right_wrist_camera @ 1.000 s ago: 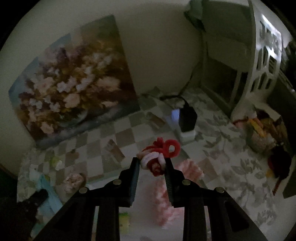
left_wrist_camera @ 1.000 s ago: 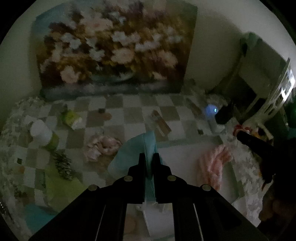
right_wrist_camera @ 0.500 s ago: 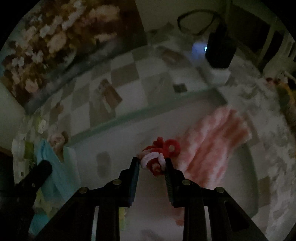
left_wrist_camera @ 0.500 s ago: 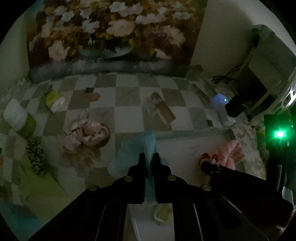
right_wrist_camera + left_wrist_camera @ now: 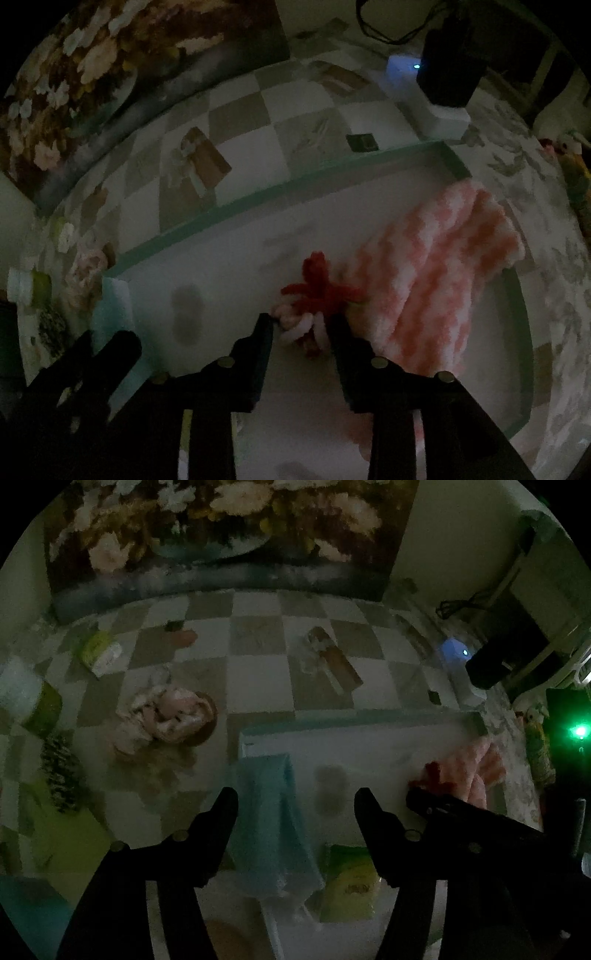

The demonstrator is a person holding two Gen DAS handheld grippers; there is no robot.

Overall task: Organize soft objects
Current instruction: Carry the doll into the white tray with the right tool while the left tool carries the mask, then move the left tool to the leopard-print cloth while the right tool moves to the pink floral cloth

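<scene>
Right wrist view: tongs just loosening around a limp yarn toy; left tongs spread over floppy blue cloth; pinch its bunched middle.

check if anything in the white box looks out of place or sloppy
The blue cloth isn't fully in the white box: it hangs over the left wall, partly outside. The red and pink yarn toy and pink towel lie inside.

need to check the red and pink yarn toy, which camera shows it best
Right wrist view: the yarn toy lies between the right gripper's opening jaws. Left wrist view shows only a dim red bit.
</scene>
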